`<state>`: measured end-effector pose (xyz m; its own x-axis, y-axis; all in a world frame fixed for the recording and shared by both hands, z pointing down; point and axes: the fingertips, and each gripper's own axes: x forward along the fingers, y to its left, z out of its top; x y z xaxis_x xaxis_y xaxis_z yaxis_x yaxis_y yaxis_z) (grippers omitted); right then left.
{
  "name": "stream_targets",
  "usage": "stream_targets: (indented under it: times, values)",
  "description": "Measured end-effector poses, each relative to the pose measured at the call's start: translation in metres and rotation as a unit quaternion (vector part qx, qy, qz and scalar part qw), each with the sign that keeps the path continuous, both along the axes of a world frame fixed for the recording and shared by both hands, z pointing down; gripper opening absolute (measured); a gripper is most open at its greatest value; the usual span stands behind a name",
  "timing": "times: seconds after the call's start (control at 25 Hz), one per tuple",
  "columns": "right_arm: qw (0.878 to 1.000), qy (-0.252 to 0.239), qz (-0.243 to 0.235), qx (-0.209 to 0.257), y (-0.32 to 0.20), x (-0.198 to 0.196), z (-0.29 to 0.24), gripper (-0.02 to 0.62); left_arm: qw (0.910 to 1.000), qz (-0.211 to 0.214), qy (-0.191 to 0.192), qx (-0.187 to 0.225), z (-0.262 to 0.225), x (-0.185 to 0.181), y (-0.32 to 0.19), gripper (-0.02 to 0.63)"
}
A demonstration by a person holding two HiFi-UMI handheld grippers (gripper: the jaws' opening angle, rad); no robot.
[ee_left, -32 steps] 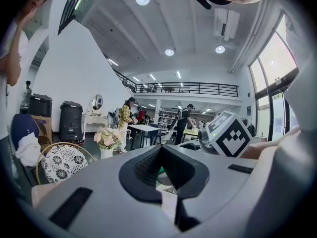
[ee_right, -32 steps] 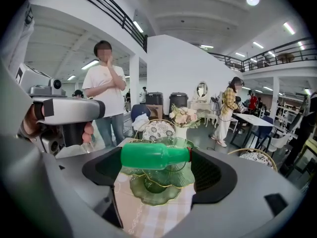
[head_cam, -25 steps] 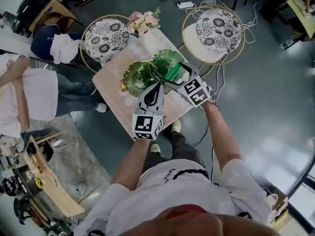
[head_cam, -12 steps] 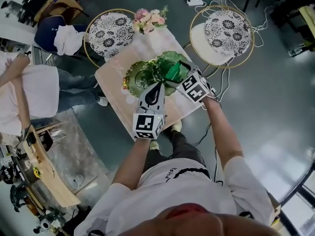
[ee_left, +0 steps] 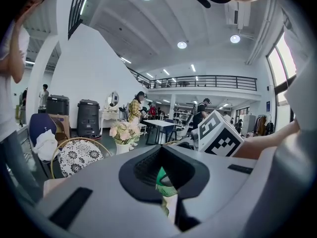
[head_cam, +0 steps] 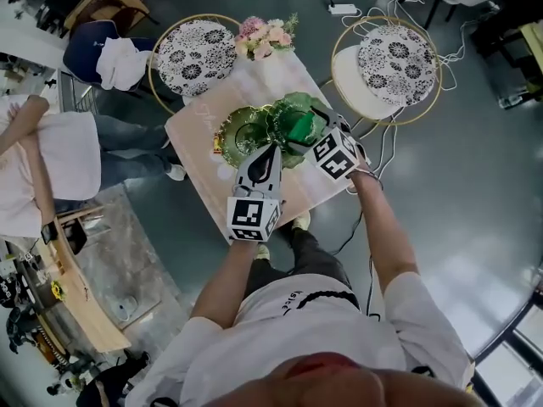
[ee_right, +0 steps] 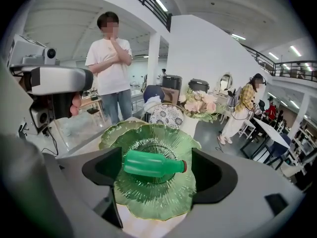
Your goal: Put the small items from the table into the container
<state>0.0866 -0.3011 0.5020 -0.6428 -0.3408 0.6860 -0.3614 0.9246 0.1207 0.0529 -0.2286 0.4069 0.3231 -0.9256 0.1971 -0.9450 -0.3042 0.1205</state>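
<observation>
A small green bottle [ee_right: 153, 163] with a red cap lies on its side in the middle of a green leaf-shaped glass plate [ee_right: 153, 200]. My right gripper [ee_right: 157, 171] is open around it, one jaw past each end, with a small gap at the cap. From the head view, the bottle [head_cam: 297, 128] sits in the right plate [head_cam: 293, 102] under the right gripper [head_cam: 303, 131]. A second green plate [head_cam: 240, 131] lies to its left. My left gripper [head_cam: 273, 149] hovers at the table's near side, shut and holding nothing [ee_left: 166, 182].
The pale pink table [head_cam: 204, 164] carries a vase of flowers [head_cam: 263, 34] at its far end. Two round gold-framed chairs with patterned cushions [head_cam: 191, 53] [head_cam: 386, 53] flank it. A person sits at the left [head_cam: 42, 151]. Cables trail on the floor at the right.
The bottle looks lower, down on the right plate between the right jaws. The left gripper has hardly moved. The head view has shifted slightly.
</observation>
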Motion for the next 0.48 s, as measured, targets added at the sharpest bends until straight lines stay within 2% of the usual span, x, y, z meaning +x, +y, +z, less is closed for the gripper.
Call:
stream_targets:
  times: [0.2, 0.36, 0.48]
  values:
    - [1.000, -0.020, 0.006, 0.009, 0.003, 0.004, -0.018, 0.453, 1.0000, -0.001, 0.000, 0.002, -0.003, 0.001, -0.001, 0.006]
    - [0.998, -0.063, 0.009, 0.004, 0.020, 0.001, -0.042, 0.448, 1.0000, -0.002, -0.001, 0.005, -0.005, 0.002, 0.003, 0.006]
    - [0.995, -0.103, 0.011, -0.005, 0.031, -0.003, -0.058, 0.402, 0.9999, -0.004, -0.004, 0.008, -0.008, 0.003, 0.005, 0.006]
